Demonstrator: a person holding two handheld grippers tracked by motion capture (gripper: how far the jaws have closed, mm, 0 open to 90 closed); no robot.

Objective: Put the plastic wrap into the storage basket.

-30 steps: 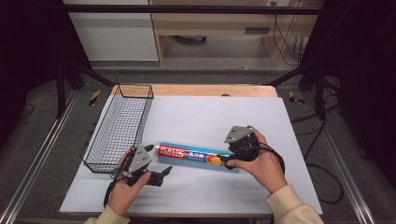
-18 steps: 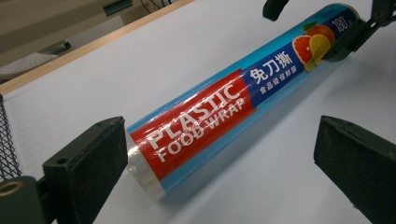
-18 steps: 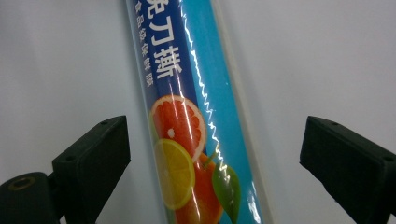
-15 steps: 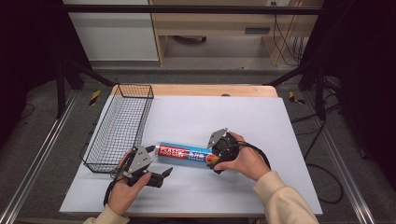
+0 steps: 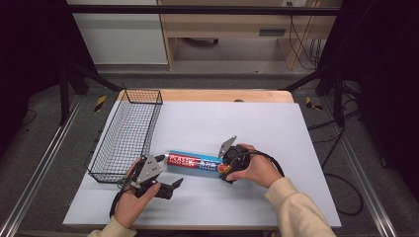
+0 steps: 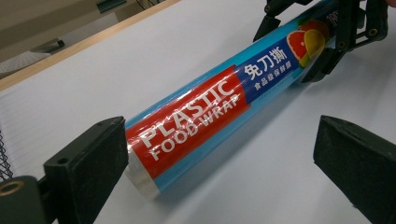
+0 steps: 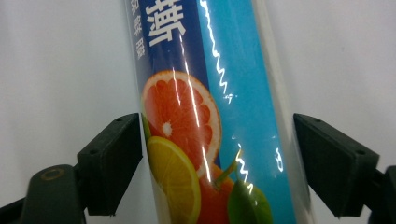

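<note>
Plastic wrap roll (image 5: pixel 193 163) lies flat on the white table (image 5: pixel 257 123), near the front edge. The right gripper (image 5: pixel 228 168) has its jaws around the fruit end; they have just been closing, with the left one touching and a small gap at the other. The left gripper (image 5: pixel 173 185) sits wide open with nothing in it, just by the roll's other end. A wire basket (image 5: pixel 126 133) stands along the left edge.

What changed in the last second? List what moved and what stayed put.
The right gripper came in from the right and down over the fruit-printed end of the plastic wrap roll. Its jaws have just been closing, with the roll between them; a gap still shows on the right side, so no firm hold yet. The left gripper, the roll and the wire basket stayed where they were.
</note>
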